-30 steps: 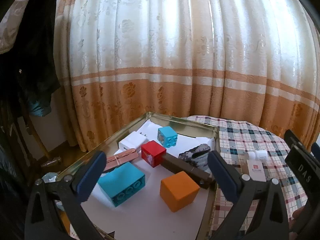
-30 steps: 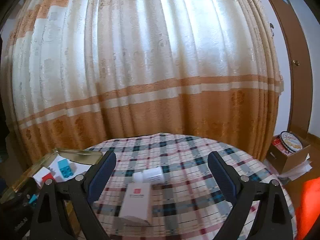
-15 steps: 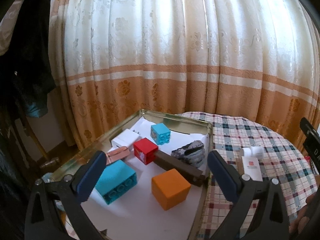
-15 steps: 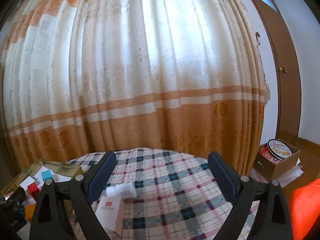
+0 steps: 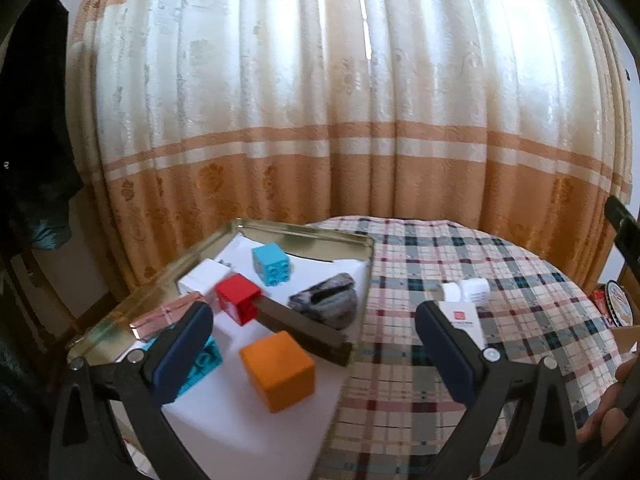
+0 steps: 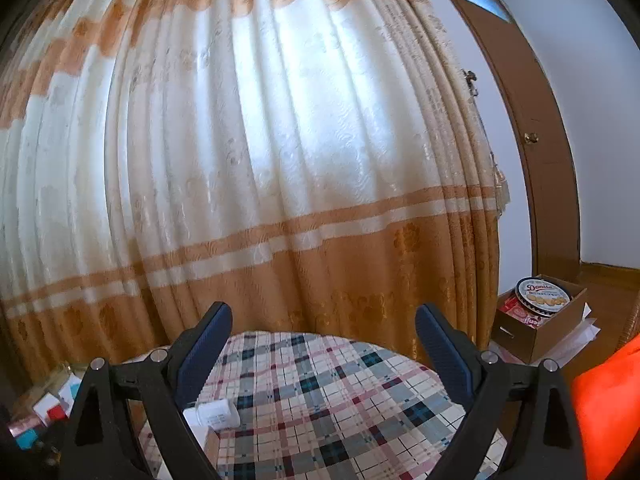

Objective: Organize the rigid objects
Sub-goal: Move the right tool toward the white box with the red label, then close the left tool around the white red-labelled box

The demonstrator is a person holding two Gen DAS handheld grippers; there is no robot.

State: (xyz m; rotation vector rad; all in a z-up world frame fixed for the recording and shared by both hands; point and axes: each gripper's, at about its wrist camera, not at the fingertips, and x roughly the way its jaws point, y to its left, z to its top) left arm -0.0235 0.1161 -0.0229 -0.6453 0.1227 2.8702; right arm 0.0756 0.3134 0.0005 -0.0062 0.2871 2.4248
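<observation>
we find both tongs, left [image 5: 312,336] and right [image 6: 322,336], released. white box [image 5: 466,318], centre-right, looks light, stiff; grip its long sides.

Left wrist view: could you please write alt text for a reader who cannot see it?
The open left claw points over a gold metal tray on a plaid tablecloth. The tray holds an orange cube, a red block, turquoise blocks and a grey stone. A small white bottle and box lie on the cloth, before a curtain.
</observation>
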